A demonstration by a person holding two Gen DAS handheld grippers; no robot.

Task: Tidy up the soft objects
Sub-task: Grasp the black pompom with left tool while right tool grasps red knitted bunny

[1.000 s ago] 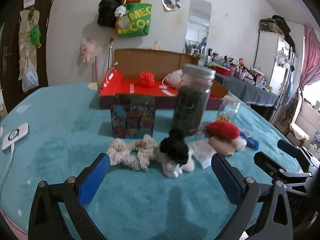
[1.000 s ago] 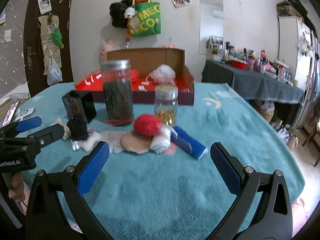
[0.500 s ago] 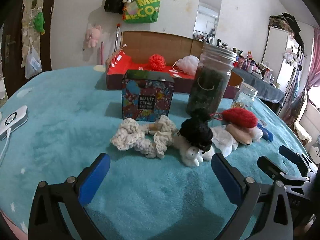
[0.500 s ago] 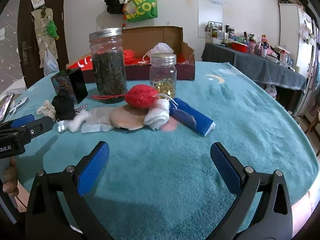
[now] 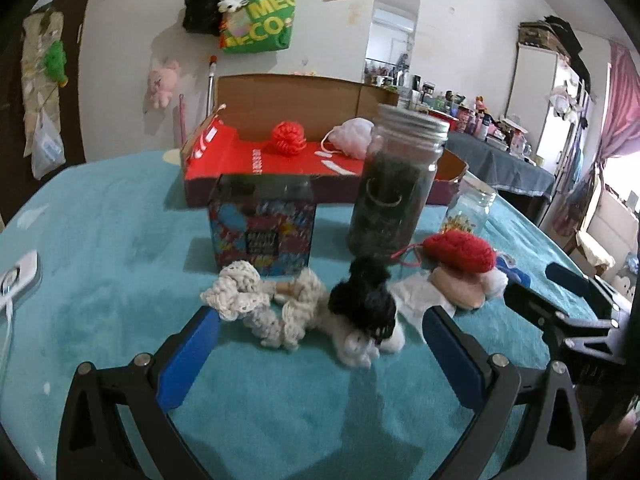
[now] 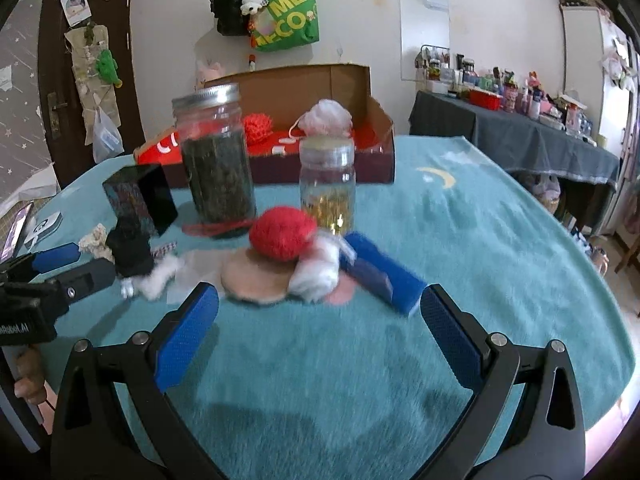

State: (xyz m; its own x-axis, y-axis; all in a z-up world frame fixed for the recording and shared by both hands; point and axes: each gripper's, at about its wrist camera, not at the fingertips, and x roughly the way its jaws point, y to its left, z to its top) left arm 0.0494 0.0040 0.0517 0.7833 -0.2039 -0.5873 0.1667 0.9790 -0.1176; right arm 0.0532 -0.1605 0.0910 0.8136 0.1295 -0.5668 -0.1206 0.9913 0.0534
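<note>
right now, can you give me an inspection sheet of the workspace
surface: round table under a teal fleece cover, with a yellow moon print.
job's things: cream crochet scrunchie, black and white plush, red knit ball, tan pad, white fluff, blue roll, all loose on the cover; red pom-pom and pink puff already in the cardboard box.
clutter: tall jar, small jar, printed carton.
grippers: left gripper and right gripper with jaws open, empty.
cables: white cord at a white device.
surroundings: green tote, side table.
</note>
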